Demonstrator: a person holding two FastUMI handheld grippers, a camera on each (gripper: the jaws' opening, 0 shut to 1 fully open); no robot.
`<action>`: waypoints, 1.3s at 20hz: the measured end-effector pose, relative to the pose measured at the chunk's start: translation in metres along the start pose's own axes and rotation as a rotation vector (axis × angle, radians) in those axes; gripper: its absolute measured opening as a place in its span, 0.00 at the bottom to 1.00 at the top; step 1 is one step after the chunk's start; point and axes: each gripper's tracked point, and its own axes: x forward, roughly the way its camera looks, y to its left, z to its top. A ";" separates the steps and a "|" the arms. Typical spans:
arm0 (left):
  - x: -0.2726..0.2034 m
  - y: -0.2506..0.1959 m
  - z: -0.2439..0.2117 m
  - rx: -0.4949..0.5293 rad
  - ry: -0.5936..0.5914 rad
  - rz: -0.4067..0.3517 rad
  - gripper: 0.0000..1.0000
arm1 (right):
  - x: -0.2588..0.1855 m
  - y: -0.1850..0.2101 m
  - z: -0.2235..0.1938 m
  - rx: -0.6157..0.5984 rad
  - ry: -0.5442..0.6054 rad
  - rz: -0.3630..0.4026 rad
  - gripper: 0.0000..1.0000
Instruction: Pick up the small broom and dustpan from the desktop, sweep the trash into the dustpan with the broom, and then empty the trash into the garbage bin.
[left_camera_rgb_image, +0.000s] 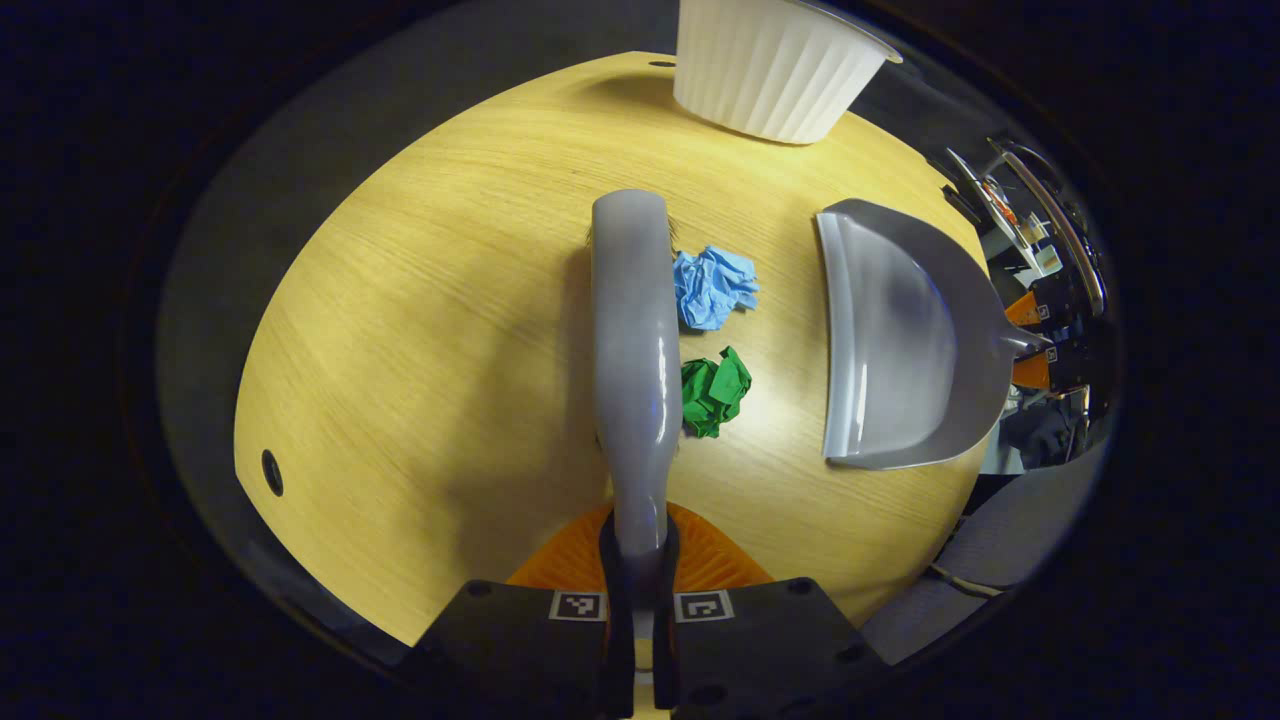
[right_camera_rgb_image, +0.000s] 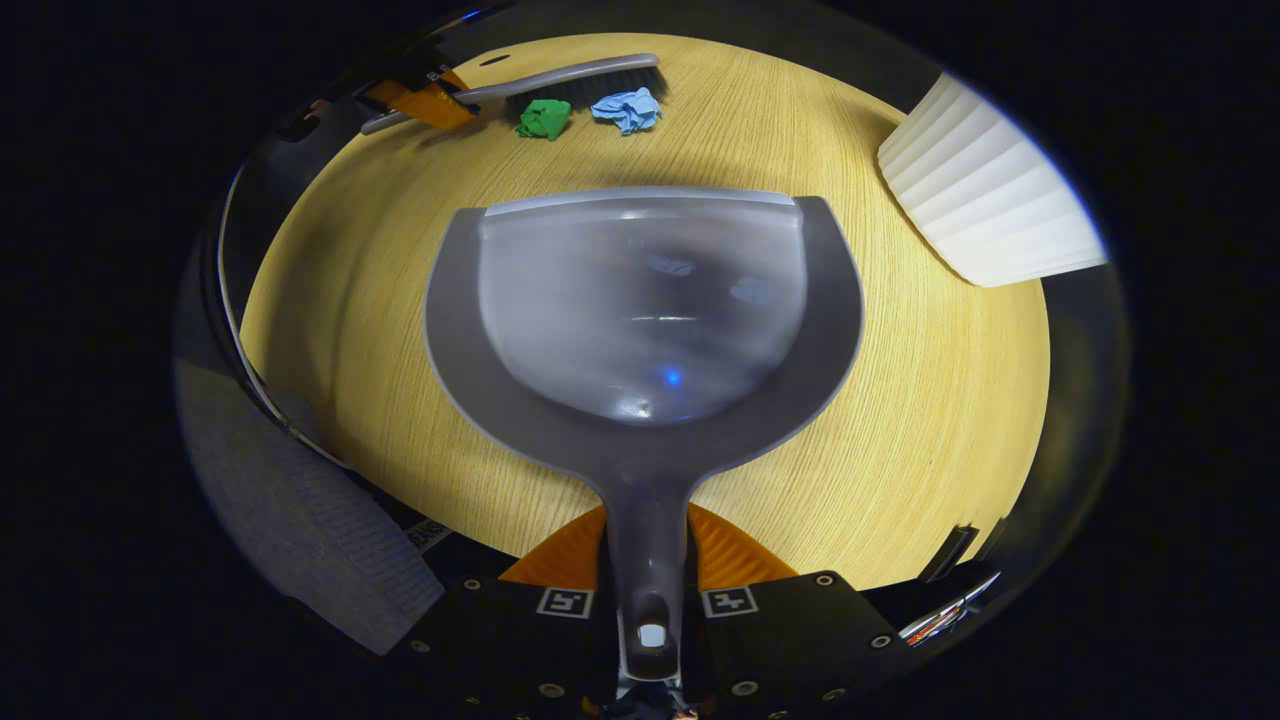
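L gripper: fingers closed tight on broom handle, no gap either side. Broom head sits down at desk level, bristles barely showing past far end.

R gripper: fingers clamped on dustpan handle. Pan looks low, lip toward the trash; can't tell if lip touches desk.

Landmark = pan. Blue wad and green wad lie betw. broom and pan lip, both right against broom side, apart from lip. Bare desk betw. wads and pan. Bin, white ribbed, stands beyond pan's far end, on the desk's far edge. In the right gripper view the broom, green wad, blue wad sit well ahead of pan lip; bin off to its right.

Stage, by my read: both tools in hand, sweep about to start, pan empty.

Risks:
- Lip lifted off desk → wads slide under, not in.
- Wads are light paper; a fast stroke prob. flicks them over pan's back or past its ends.
- Two wads spread along broom; angled stroke may catch one, leave other.
- Pan pushed back by stroke if R hold is slack.
- Later tip-out: pan tilted early en route to bin → wads drop on desk.
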 end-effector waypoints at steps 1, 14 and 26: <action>0.002 -0.010 0.004 0.006 0.003 -0.018 0.10 | 0.000 0.000 0.000 -0.003 0.000 0.003 0.25; 0.002 -0.124 0.001 -0.074 0.047 -0.206 0.11 | 0.004 -0.008 0.004 -0.025 -0.040 0.047 0.25; -0.033 -0.095 -0.002 -0.296 -0.059 -0.022 0.11 | 0.004 -0.011 0.006 -0.058 -0.078 0.077 0.25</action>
